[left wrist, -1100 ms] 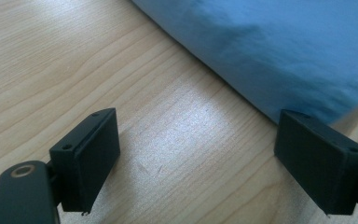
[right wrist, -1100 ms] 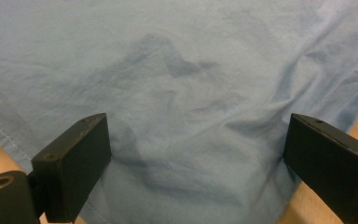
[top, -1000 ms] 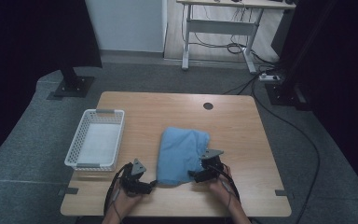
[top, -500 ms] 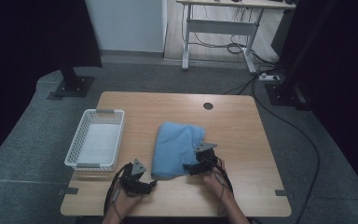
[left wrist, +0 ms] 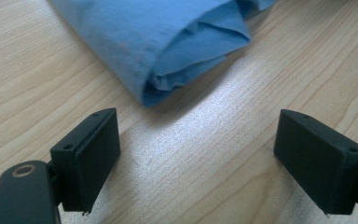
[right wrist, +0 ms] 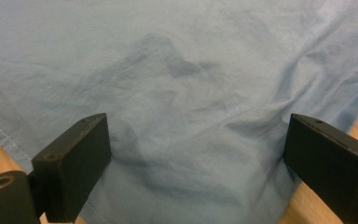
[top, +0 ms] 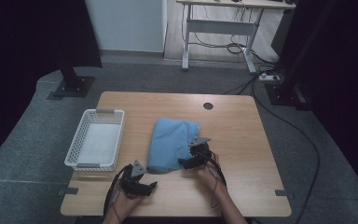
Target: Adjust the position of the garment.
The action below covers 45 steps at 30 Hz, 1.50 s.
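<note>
A folded light blue cloth point(top: 172, 142) lies in the middle of the wooden table point(top: 242, 135). My left gripper point(top: 150, 185) rests near the front edge, just in front of the cloth's near left corner. In the left gripper view its jaws stand wide open point(left wrist: 196, 158) over bare wood, and the cloth's folded corner point(left wrist: 168, 42) lies just beyond them. My right gripper point(top: 185, 162) is at the cloth's near right edge, pointing left over it. Through the right gripper view I see its jaws open point(right wrist: 196, 163), with the blue cloth point(right wrist: 177, 84) spread beneath and between them.
A white mesh basket point(top: 96, 139) stands at the table's left side, nothing in it. A dark round hole point(top: 208, 106) sits near the table's far edge. Cables trail from both grippers toward the front edge. Beyond the table stand a desk frame and floor cables.
My right gripper has moved away from the table's front edge and leftward over the cloth's right edge. The left gripper has stayed put.
</note>
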### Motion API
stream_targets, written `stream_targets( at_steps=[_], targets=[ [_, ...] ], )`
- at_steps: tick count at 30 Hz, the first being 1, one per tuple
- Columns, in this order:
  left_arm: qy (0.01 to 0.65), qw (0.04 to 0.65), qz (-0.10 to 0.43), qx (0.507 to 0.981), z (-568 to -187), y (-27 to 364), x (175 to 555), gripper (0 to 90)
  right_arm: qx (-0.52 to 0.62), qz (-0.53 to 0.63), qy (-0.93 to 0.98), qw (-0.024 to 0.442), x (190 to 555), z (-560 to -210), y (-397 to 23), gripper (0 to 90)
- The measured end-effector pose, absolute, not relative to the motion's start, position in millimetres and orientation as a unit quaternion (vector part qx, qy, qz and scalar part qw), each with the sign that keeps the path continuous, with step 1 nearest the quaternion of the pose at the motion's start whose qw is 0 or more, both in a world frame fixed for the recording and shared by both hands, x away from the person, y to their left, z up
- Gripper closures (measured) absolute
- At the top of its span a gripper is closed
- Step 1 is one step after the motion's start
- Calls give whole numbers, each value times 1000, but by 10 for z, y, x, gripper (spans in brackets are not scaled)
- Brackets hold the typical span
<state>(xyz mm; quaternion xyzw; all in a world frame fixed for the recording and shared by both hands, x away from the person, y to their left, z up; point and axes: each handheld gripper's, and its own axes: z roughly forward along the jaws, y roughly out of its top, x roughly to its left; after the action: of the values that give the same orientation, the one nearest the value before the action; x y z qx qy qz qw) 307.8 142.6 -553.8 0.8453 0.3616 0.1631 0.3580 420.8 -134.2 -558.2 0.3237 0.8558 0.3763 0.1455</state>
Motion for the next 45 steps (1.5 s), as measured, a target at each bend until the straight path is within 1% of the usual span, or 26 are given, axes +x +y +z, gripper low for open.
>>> stream_targets(
  at_steps=[45],
  targets=[
    [357,359,162,847,-5537,1408,3077,151,306,379,862,139,4618,-5572,-703,75]
  ],
)
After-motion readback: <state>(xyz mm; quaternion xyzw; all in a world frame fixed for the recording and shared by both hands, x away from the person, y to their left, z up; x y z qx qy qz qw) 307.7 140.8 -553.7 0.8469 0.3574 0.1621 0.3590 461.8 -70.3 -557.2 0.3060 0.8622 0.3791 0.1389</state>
